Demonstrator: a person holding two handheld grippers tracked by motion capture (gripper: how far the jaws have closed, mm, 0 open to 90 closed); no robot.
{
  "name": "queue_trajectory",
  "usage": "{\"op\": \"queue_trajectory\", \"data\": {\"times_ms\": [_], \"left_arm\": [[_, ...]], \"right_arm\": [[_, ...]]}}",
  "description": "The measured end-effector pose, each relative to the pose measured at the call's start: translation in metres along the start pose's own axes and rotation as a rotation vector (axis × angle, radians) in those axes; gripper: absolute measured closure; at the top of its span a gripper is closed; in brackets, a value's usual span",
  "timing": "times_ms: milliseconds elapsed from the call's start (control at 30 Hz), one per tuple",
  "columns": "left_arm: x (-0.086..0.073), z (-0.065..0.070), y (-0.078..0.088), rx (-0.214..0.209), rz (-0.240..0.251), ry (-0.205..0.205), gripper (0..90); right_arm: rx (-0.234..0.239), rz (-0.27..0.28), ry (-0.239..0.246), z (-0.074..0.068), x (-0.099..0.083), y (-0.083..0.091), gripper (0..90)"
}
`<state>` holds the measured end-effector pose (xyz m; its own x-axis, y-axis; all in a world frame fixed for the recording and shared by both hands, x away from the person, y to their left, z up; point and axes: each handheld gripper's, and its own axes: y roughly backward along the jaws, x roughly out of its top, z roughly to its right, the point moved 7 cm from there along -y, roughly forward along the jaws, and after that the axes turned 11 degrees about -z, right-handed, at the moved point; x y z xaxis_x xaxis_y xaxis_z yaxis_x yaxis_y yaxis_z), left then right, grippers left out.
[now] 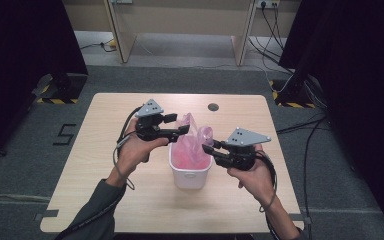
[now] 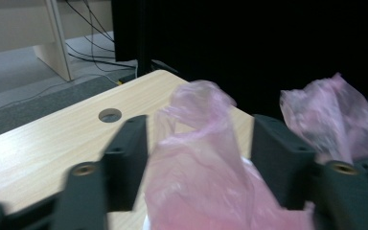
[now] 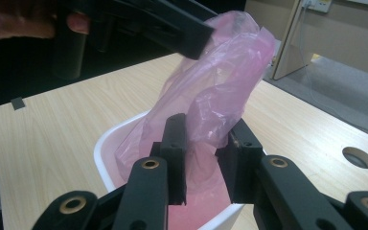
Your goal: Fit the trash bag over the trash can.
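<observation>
Pink plastic bag (image 1: 192, 142) lines a small white bin (image 1: 190, 175) near the middle of the wooden surface (image 1: 95, 165), its upper edges standing up above the rim. Right tongs (image 3: 203, 158) pinch a fold of the bag at the bin's edge. Left tongs (image 2: 199, 165) stand spread, with bag film between the jaws but not pressed.

light wooden table (image 1: 105, 165) bears a white bin (image 1: 190, 176) at its middle
</observation>
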<state>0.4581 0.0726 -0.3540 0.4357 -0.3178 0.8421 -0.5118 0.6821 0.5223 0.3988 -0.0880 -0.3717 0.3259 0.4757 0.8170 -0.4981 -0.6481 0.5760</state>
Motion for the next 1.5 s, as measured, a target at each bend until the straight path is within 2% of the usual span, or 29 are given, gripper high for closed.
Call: {"op": "queue_trajectory", "data": {"times_ms": [67, 133, 200, 267, 367, 500, 533, 567, 600, 633, 667, 700, 800, 1000, 1100, 1200, 1300, 1367, 1400, 1500], "left_arm": [[-0.003, 0.001, -0.006, -0.014, -0.028, -0.037, 63.6], [-0.008, 0.002, -0.006, -0.029, -0.036, -0.038, 77.2], [-0.013, 0.002, -0.003, -0.04, -0.037, -0.032, 85.2], [-0.032, 0.0, 0.016, -0.052, -0.019, -0.014, 87.7], [-0.05, 0.001, 0.038, -0.067, 0.011, 0.02, 88.8], [-0.08, 0.012, 0.056, -0.082, 0.011, 0.026, 89.2], [-0.089, 0.016, 0.057, -0.097, 0.001, 0.028, 89.2], [-0.099, 0.022, 0.057, -0.131, -0.009, 0.039, 89.2], [-0.104, 0.025, 0.057, -0.141, -0.015, 0.044, 89.1], [-0.111, 0.029, 0.056, -0.144, -0.025, 0.038, 89.1], [-0.111, 0.029, 0.056, -0.144, -0.025, 0.038, 89.0], [-0.119, 0.033, 0.054, -0.152, -0.037, 0.037, 88.9], [-0.13, 0.035, 0.047, -0.172, -0.056, 0.055, 88.8], [-0.142, 0.029, 0.031, -0.152, -0.092, 0.066, 88.8], [-0.146, 0.021, 0.021, -0.145, -0.093, 0.099, 88.8], [-0.149, 0.011, 0.015, -0.146, -0.107, 0.114, 88.4], [-0.149, 0.006, 0.01, -0.143, -0.1, 0.127, 87.7], [-0.153, 0.006, 0.007, -0.144, -0.112, 0.127, 86.8], [-0.154, 0.006, 0.006, -0.143, -0.116, 0.124, 85.7], [-0.154, 0.007, 0.011, -0.142, -0.112, 0.11, 73.6]], "right_arm": [[-0.002, -0.003, 0.0, 0.0, -0.001, 0.0, 73.2], [-0.015, -0.006, 0.0, 0.003, -0.003, 0.001, 73.5], [-0.036, 0.001, -0.013, 0.008, -0.007, 0.004, 74.0], [-0.049, -0.001, -0.032, 0.013, -0.015, 0.008, 74.6], [-0.064, -0.008, -0.059, 0.018, -0.028, 0.012, 75.8], [-0.057, -0.019, -0.079, 0.013, -0.042, 0.013, 78.6], [-0.055, -0.025, -0.076, 0.011, -0.045, 0.013, 79.0], [-0.052, -0.032, -0.072, 0.008, -0.048, 0.013, 80.1], [-0.047, -0.038, -0.073, 0.005, -0.052, 0.013, 80.9], [-0.043, -0.043, -0.076, 0.004, -0.054, 0.013, 81.3], [-0.043, -0.043, -0.076, 0.004, -0.054, 0.013, 81.3], [-0.036, -0.055, -0.074, 0.0, -0.061, 0.013, 81.9], [-0.024, -0.074, -0.083, -0.004, -0.071, 0.011, 82.6], [-0.008, -0.105, -0.103, -0.005, -0.088, 0.0, 83.4], [-0.009, -0.121, -0.113, -0.003, -0.094, -0.01, 83.5], [-0.008, -0.125, -0.12, -0.001, -0.096, -0.015, 83.5], [-0.009, -0.139, -0.112, -0.001, -0.098, -0.02, 83.4], [-0.004, -0.142, -0.117, -0.001, -0.099, -0.023, 82.7], [-0.003, -0.143, -0.121, -0.001, -0.1, -0.024, 80.9], [-0.009, -0.147, -0.124, -0.001, -0.1, -0.02, 68.5]]}}
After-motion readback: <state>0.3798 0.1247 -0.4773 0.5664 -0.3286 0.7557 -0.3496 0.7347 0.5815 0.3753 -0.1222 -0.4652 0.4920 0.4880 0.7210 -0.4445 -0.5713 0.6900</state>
